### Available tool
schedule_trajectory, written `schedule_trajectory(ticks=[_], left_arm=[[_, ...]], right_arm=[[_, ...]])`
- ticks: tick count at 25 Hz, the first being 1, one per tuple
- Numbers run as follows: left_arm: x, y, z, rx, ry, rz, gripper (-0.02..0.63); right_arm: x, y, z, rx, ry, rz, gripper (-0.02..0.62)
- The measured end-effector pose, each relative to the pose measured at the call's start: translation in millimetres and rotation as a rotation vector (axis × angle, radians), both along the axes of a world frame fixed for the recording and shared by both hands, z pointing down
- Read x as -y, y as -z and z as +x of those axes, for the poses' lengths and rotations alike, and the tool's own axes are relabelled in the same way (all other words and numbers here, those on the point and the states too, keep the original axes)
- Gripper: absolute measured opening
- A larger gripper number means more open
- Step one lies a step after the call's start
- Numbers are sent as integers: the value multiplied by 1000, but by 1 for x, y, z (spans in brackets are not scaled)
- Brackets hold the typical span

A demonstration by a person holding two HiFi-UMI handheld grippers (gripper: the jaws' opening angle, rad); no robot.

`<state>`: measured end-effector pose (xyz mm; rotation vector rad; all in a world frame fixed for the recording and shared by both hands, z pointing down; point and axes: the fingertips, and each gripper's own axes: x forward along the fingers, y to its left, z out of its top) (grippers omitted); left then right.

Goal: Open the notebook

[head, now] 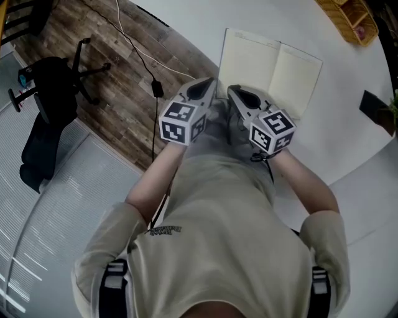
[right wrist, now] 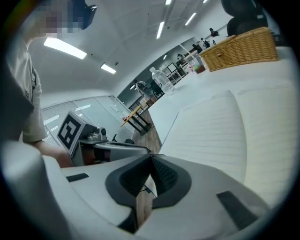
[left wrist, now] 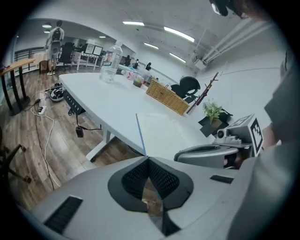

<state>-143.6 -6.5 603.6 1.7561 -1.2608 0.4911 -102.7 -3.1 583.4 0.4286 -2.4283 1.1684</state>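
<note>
The notebook (head: 270, 68) lies open, pages up, flat on the white tabletop (head: 186, 25), at the edge nearest the person. The left gripper (left wrist: 148, 160) and the right gripper (right wrist: 151, 157) are held side by side at that edge, close to the notebook's near side. Each has its jaws pressed together with nothing between the pads. A wicker basket (head: 350, 18) stands toward the far edge, well apart from the notebook.

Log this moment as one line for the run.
notebook: lying open on white table | left tool: shut, empty | right tool: shut, empty | status: opening looks done
</note>
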Motion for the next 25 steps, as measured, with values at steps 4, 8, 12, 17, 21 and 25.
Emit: schedule_trajectory(ticks=[4, 8, 12, 17, 21, 25], left_arm=[[5, 1, 10, -11, -28, 8, 0], [8, 3, 27, -25, -54, 19, 0], [13, 10, 38, -19, -91, 37, 0], [32, 38, 75, -24, -203, 108, 0], [47, 51, 125, -24, -338, 149, 0], [58, 48, 168, -36, -420, 134, 0]], right_arm=[[3, -2, 3, -4, -16, -11, 5], [3, -1, 2, 2, -25, -6, 5], [8, 2, 8, -2, -70, -19, 5], [39, 16, 56, -105, -204, 49, 5], [74, 20, 131, -243, -370, 111, 24], [82, 7, 201, -368, -467, 89, 78]])
